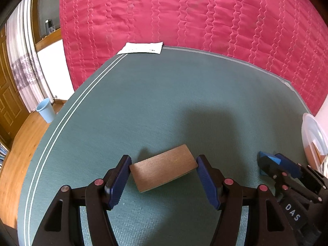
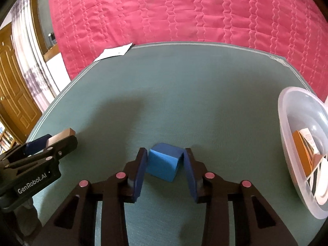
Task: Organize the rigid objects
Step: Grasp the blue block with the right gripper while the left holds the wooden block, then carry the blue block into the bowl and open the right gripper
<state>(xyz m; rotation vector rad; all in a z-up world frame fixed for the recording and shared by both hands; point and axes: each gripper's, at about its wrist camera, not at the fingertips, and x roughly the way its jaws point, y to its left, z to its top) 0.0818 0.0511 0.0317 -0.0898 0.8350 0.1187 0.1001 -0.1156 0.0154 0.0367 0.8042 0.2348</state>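
A flat brown wooden block [image 1: 164, 167] lies on the green mat [image 1: 155, 102], and my left gripper [image 1: 164, 164] has both blue pads touching its two ends, shut on it. In the right wrist view the block's end [image 2: 61, 136] shows in the left gripper [image 2: 51, 143] at the left. A blue block [image 2: 164, 164] sits on the mat between the pads of my right gripper [image 2: 165, 160], which touch its sides. In the left wrist view the right gripper [image 1: 272, 162] and blue block [image 1: 266, 156] show at the right.
A clear plastic tub [image 2: 287, 135] holding an orange box [image 2: 305, 151] stands at the mat's right edge. A white paper [image 1: 141, 48] lies at the mat's far corner on the red quilt [image 1: 184, 16]. A blue bin [image 1: 46, 110] stands on the wooden floor at left.
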